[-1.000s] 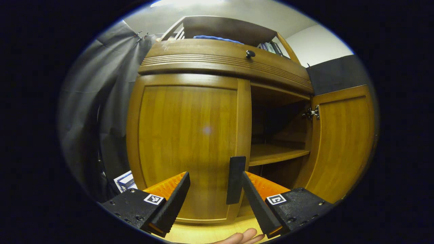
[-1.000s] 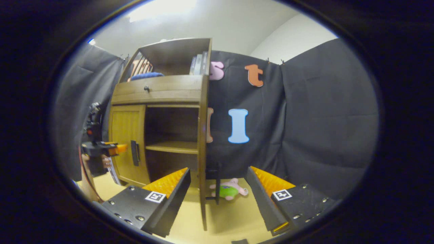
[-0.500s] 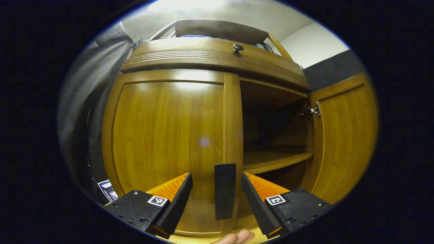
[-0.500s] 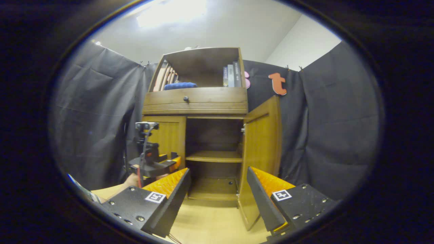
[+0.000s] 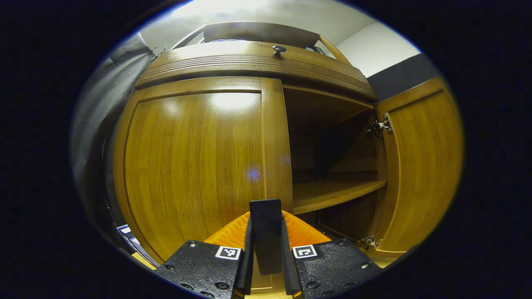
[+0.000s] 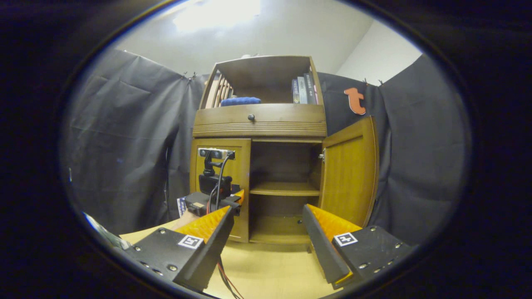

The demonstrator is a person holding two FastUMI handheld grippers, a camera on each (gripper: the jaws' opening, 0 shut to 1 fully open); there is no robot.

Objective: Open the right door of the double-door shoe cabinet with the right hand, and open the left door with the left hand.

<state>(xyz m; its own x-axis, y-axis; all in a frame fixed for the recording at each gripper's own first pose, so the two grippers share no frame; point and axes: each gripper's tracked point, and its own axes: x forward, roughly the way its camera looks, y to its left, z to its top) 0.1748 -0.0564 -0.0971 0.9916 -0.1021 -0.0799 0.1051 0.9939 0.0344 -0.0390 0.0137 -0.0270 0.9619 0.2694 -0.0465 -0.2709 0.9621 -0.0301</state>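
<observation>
Left gripper [image 5: 266, 265] now clamping handle [image 5: 266, 236], seemingly.

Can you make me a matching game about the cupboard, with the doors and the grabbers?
Things:
1. left door
2. right door
3. left gripper
4. right gripper

States:
A. swung open
B. open, holding nothing
C. closed
D. shut on the door handle

Pairs: 1-C, 2-A, 3-D, 4-B
</observation>
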